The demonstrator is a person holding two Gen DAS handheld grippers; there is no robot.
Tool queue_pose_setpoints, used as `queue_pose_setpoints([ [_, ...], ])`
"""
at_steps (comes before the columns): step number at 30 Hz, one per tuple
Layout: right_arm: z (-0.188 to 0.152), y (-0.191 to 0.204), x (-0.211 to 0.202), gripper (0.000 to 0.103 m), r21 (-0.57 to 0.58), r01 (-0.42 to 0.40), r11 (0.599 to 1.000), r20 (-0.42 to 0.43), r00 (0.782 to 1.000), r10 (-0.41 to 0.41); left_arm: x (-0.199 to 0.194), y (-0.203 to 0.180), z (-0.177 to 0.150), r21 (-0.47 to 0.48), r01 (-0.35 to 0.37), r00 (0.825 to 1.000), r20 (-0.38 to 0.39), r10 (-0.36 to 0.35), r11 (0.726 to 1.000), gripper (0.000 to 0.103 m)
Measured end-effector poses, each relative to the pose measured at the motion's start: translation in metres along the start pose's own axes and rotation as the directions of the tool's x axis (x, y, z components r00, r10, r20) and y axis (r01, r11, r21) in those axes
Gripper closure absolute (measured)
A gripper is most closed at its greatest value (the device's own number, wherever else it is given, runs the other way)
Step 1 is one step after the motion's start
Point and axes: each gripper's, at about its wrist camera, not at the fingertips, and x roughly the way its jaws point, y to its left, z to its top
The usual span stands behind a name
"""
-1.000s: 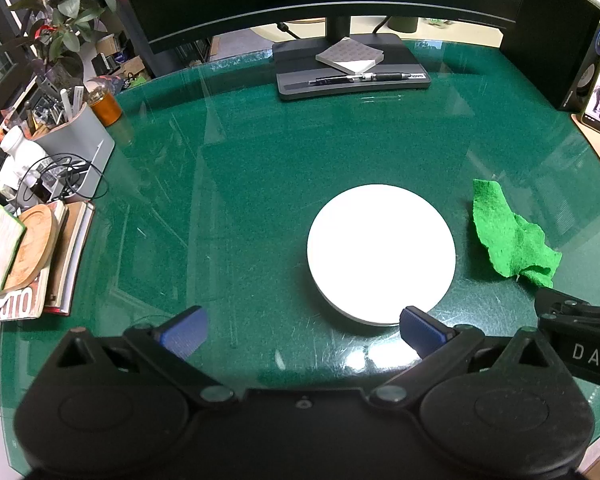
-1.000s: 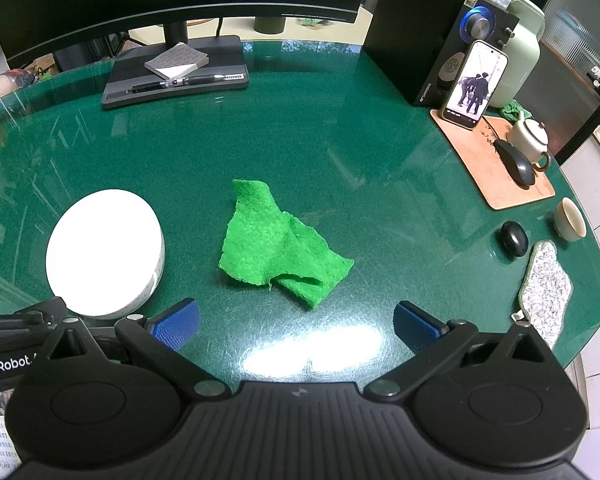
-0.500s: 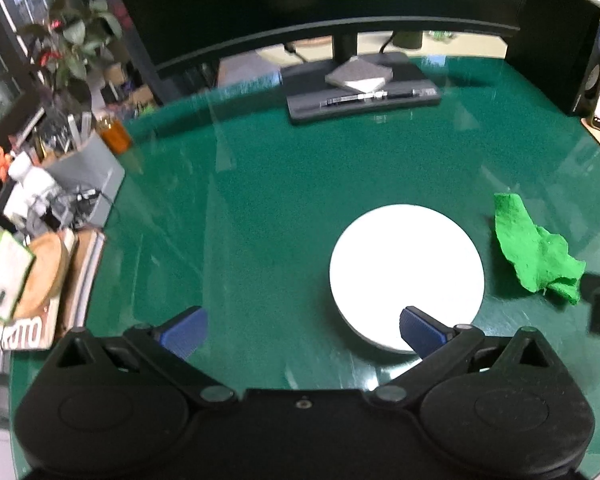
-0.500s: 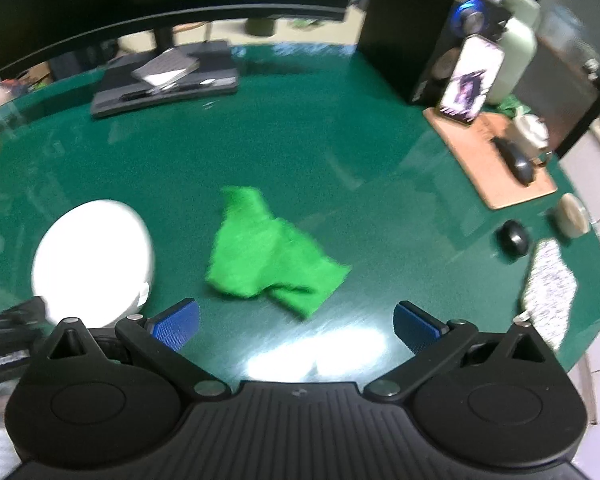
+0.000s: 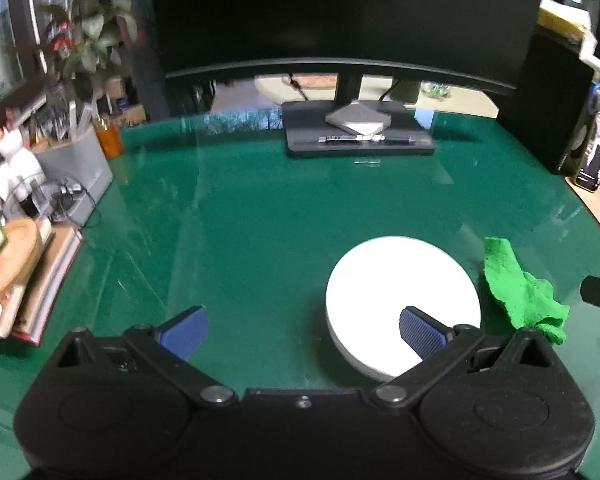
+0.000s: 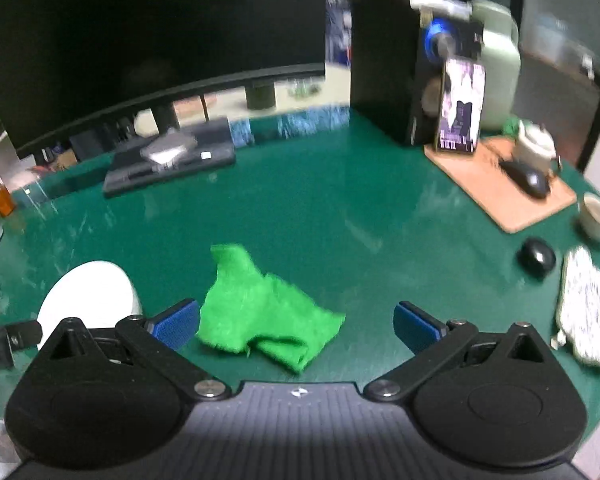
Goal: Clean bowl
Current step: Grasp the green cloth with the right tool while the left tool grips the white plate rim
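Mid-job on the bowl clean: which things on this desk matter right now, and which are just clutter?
For the job:
white bowl, upside down on the green desk
green cloth, crumpled beside it
left gripper and right gripper, both open and empty

Lying about:
monitor
pen
phone
mouse
cup
orange bottle

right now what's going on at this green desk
A person holds a pair of tongs in each hand over the green glass-topped desk. Both are open and hold nothing. The left tongs hang by the white bowl, which sits upside down. The right tongs point at the crumpled green cloth lying beside the bowl. No wiping is under way.
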Motion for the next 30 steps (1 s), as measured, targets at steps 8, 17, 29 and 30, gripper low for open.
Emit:
queue_pose_setpoints([
  [8,0.016,-0.011,0.055,0.064,-0.031,-0.172,0.985,-0.080,0.982,0.169,0.014,-0.001,0.002,-0.122,-0.039,0.996,-0.084,0.029,0.992,0.004],
  [17,0.012,0.007,0.105,0.062,-0.144,-0.277,0.950,-0.102,0.959,0.264,0.035,-0.008,-0.001,-0.236,-0.109,0.983,-0.170,0.069,0.966,0.046],
  [29,0.024,-0.024,0.125,0.098,0.313,-0.562,0.766,-0.119,0.777,0.619,0.057,-0.016,0.010,-0.234,-0.123,0.979,-0.190,0.078,0.965,0.076],
  [30,0.023,-0.026,0.129,0.098,0.377,-0.563,0.736,-0.122,0.757,0.642,0.058,-0.014,0.011,-0.251,-0.110,0.980,-0.191,0.062,0.962,0.078],
])
